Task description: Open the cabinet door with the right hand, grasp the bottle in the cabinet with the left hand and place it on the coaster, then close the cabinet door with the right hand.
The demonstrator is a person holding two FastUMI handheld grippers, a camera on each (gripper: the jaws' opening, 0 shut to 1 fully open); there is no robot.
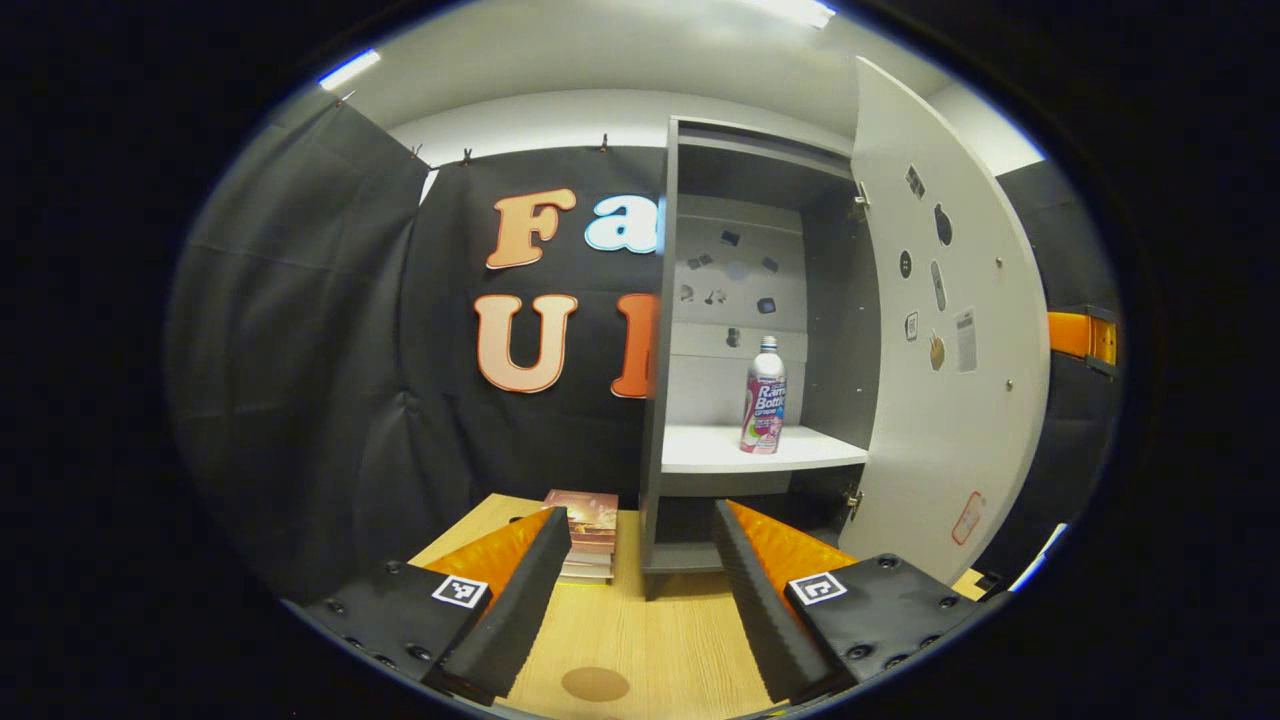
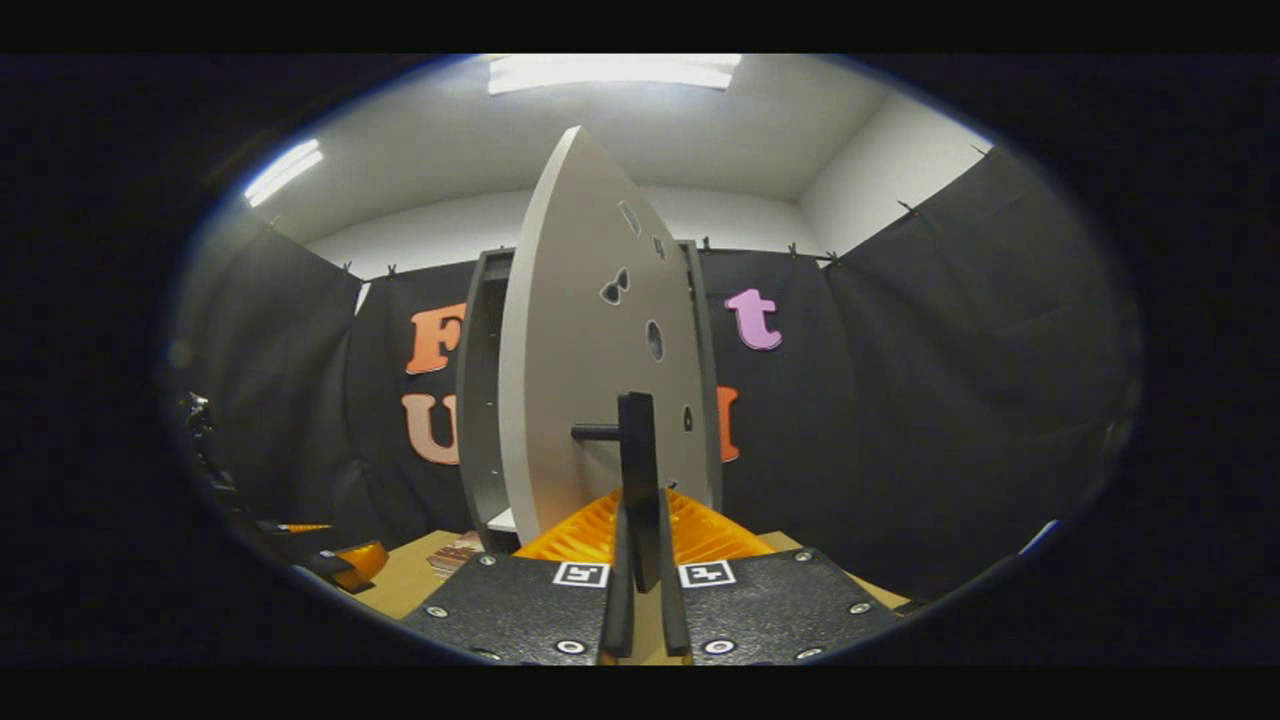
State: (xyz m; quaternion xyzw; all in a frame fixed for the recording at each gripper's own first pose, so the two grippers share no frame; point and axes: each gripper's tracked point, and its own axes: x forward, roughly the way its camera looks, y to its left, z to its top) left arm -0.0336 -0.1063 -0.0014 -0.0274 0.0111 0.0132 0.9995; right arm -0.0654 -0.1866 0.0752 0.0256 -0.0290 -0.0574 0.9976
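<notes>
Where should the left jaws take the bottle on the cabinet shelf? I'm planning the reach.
Grip the bottle around its straight middle body, coming in level from the open front. It stands upright and alone near the shelf front, with the door swung aside; the narrow cap offers less hold.

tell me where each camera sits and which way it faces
Left gripper view: rides the left gripper, over the wooden table, facing the open cabinet and the bottle on its shelf; own fingers spread.
Right gripper view: rides the right gripper, facing the cabinet door edge-on; own fingers closed on the door handle.
Shared: cabinet, door, table.
</notes>
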